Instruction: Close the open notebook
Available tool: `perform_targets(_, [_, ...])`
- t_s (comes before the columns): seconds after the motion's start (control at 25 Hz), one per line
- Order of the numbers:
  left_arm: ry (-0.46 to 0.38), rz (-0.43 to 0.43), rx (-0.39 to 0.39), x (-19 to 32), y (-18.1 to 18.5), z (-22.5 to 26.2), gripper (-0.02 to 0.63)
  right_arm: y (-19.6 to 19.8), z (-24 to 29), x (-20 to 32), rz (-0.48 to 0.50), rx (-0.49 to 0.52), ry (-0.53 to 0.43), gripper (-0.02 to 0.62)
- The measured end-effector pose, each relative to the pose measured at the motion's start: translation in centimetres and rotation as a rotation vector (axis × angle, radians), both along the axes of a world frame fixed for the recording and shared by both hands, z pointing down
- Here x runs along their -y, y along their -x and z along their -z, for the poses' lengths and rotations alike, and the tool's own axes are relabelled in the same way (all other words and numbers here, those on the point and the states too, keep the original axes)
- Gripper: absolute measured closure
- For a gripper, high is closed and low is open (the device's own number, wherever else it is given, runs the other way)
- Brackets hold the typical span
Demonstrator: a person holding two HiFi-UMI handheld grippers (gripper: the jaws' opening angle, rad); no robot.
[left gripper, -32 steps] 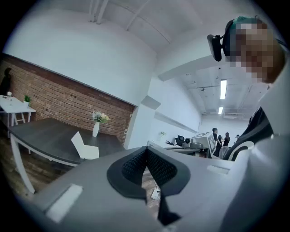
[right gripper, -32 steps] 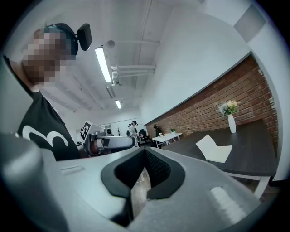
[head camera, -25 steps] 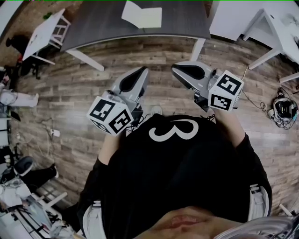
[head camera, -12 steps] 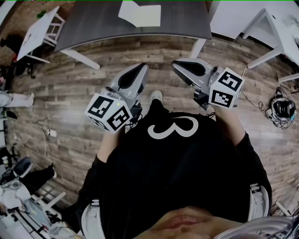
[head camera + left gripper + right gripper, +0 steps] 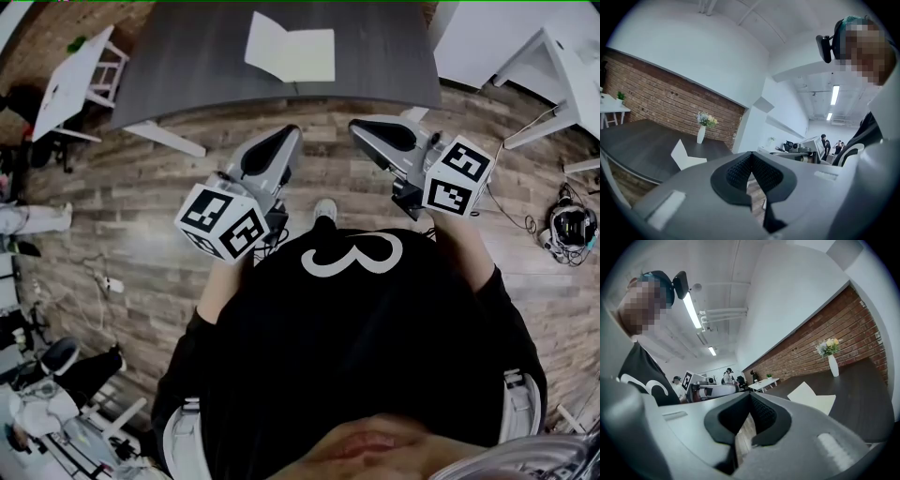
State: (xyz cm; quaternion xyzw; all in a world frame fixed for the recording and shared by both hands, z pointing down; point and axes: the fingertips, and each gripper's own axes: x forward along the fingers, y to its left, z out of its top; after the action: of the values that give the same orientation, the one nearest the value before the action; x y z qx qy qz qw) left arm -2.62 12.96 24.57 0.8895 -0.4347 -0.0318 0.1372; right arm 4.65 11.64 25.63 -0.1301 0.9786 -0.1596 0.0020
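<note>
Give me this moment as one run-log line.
phase: pre-contact | notebook: open on dark table, untouched | left gripper: shut, empty | right gripper: shut, empty

Notebook point(image 5: 291, 52): we see off-white pages.
Table point(image 5: 187, 47): we see dark grey.
Floor point(image 5: 122, 206): we see grey-brown wood planks.
Left gripper point(image 5: 284, 139), right gripper point(image 5: 360, 131): grey shells, black textured pads point(image 5: 736, 174), black-and-white marker cubes point(image 5: 225, 223).
Wall point(image 5: 661, 96): we see red brick.
</note>
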Motion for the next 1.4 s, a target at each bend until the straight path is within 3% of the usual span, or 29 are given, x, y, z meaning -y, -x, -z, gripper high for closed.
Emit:
perform_targets(0.6, [0.056,-0.041,-0.006,15.9,8.3,-1.3,0.592,6.0,-1.7,15.4,-0.123,-0.009,0.065,0.594])
perform_targets(0.88, [0.043,-0.008,0.034,20.4,11.2,-2.6,0.592,6.7,-3.0,18.0,-0.178,-0.02,0.075,0.594])
perform_targets(1.4, [0.057,0.079,0.05,25.2,13.3,-4.6,0.592,5.1,-5.5,22.2,-0.215,-0.045,0.137,0.594])
